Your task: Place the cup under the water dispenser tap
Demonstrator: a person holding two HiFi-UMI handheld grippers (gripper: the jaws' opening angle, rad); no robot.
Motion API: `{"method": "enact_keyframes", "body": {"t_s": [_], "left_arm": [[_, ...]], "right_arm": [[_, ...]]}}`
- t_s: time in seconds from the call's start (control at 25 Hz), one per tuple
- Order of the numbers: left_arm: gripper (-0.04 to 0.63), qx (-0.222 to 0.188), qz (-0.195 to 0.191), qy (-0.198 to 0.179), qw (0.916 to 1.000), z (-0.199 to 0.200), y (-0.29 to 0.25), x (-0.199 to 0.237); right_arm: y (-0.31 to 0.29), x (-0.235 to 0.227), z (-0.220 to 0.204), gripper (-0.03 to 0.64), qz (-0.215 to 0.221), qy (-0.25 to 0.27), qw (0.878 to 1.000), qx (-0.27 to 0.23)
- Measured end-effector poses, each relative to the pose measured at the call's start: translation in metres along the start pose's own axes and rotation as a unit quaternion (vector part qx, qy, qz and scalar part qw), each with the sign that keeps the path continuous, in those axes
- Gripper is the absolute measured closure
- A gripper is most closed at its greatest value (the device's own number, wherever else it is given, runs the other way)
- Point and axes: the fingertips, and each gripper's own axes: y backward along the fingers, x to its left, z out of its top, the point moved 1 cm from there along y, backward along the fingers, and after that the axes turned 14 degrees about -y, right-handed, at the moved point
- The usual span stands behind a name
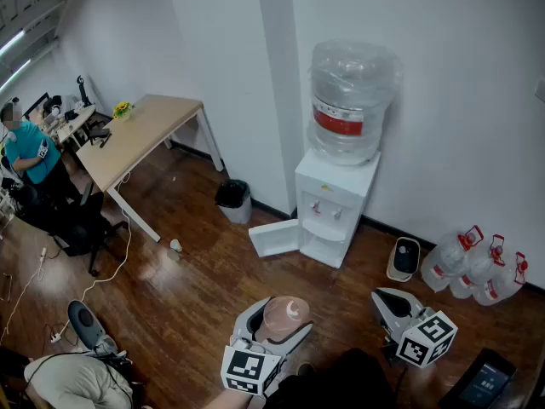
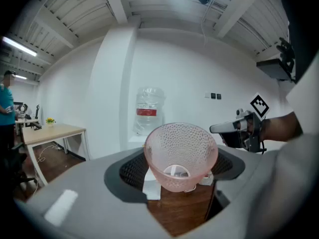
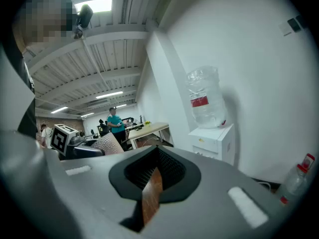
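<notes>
Pale wood tops the desk (image 1: 140, 130) at the far left, and a person (image 1: 30, 152) in a teal shirt stands beside its far end. A black bin (image 1: 233, 199) sits on the dark wood floor (image 1: 179, 296) against the wall, between the desk and the water dispenser (image 1: 335, 207).

Low in the head view, the left gripper (image 1: 279, 312) has its jaws spread wide and clamped on a pink dimpled cup (image 1: 286, 319). Both black pads press on the cup's sides. The cup is held above the floor, in front of the water dispenser and well apart from it.

The white dispenser carries a large clear bottle (image 1: 349, 100), and its lower door hangs open. To the right, the right gripper (image 1: 390, 298) is closed with nothing between its jaws. Only a thin slit shows between the pads. Spare bottles (image 1: 477, 267) lie by the wall at the far right.
</notes>
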Motion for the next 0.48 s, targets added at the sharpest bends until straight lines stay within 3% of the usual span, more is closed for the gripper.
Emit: {"method": "enact_keyframes", "body": {"t_s": [0.2, 0.48], "left_arm": [[0.005, 0.028, 0.01, 0.005, 0.9996, -0.021, -0.032, 0.025], [0.005, 0.058, 0.017, 0.006, 0.9981, -0.042, -0.11, 0.052]], "right_arm": [[-0.026, -0.017, -0.006, 0.617, 0.006, -0.001, 1.0, 0.023], [-0.068, -0.07, 0.021, 0.617, 0.019, -0.014, 1.0, 0.018]]}}
